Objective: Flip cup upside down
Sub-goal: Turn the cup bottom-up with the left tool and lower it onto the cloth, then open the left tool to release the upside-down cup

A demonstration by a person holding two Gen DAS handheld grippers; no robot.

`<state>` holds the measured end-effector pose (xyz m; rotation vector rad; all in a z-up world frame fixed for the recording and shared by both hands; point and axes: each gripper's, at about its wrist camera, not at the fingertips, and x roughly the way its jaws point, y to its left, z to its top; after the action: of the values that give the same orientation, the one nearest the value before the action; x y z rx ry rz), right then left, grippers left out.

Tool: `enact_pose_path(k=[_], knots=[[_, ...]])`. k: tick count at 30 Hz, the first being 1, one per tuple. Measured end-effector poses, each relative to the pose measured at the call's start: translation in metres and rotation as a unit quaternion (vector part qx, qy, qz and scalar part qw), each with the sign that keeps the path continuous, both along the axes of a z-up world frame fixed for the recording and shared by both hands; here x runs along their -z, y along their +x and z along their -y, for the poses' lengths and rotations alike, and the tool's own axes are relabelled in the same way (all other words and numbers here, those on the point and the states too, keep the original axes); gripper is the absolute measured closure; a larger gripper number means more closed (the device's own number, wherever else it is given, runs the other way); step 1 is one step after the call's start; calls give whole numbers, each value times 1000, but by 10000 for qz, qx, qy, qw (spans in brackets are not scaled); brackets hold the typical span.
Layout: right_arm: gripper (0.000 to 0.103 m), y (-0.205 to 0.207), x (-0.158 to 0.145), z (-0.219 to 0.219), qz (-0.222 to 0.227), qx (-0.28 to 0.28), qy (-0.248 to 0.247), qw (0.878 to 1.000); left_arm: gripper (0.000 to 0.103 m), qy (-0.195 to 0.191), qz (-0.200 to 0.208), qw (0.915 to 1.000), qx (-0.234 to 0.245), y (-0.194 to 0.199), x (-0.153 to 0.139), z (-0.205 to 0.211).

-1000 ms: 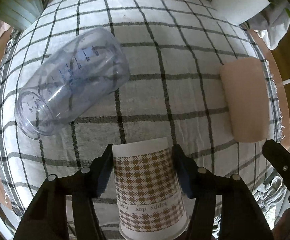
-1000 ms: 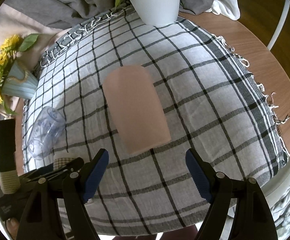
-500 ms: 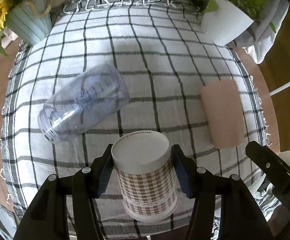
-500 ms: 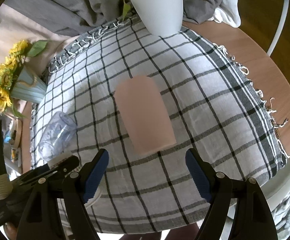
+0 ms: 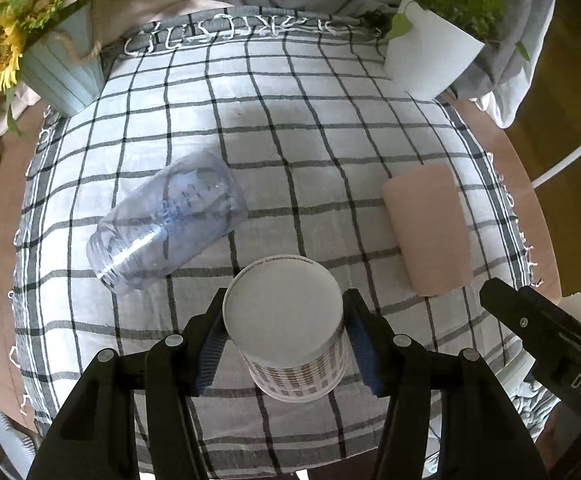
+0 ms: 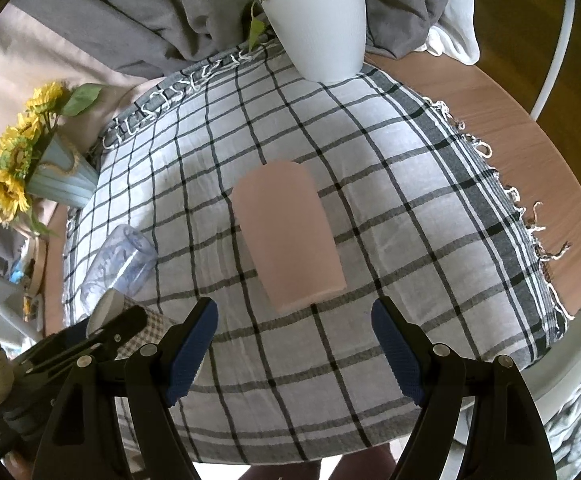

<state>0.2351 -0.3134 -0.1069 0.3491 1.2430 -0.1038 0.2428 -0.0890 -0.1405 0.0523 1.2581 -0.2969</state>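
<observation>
Left wrist view shows me the counter under a checked cloth [image 5: 290, 128], with a clear jar [image 5: 166, 224] and a pink cup [image 5: 426, 232] lying on their sides. My left gripper [image 5: 284, 344] has its jaws pinching the paper cup [image 5: 286, 320], bottom up, above the cloth's near edge. My right gripper [image 6: 294, 344] hangs with jaws spread before the pink cup.
</observation>
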Motion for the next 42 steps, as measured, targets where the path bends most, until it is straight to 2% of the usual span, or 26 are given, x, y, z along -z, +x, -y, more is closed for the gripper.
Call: enact_pose_path(k=[3, 14, 23, 42], knots=[[24, -1, 0, 3, -18, 4, -14, 10000, 48, -131, -37, 9999, 30, -5, 1, 2], [24, -12, 2, 13, -64, -21, -150, 9999, 48, -33, 26, 10000, 74, -25, 6, 12], [24, -17, 5, 16, -103, -169, -186, 9996, 48, -23, -95, 10000, 19, -44, 13, 13], [24, -18, 8, 18, -142, -379, -162, 9991, 47, 14, -72, 9997, -236, -41, 19, 19]])
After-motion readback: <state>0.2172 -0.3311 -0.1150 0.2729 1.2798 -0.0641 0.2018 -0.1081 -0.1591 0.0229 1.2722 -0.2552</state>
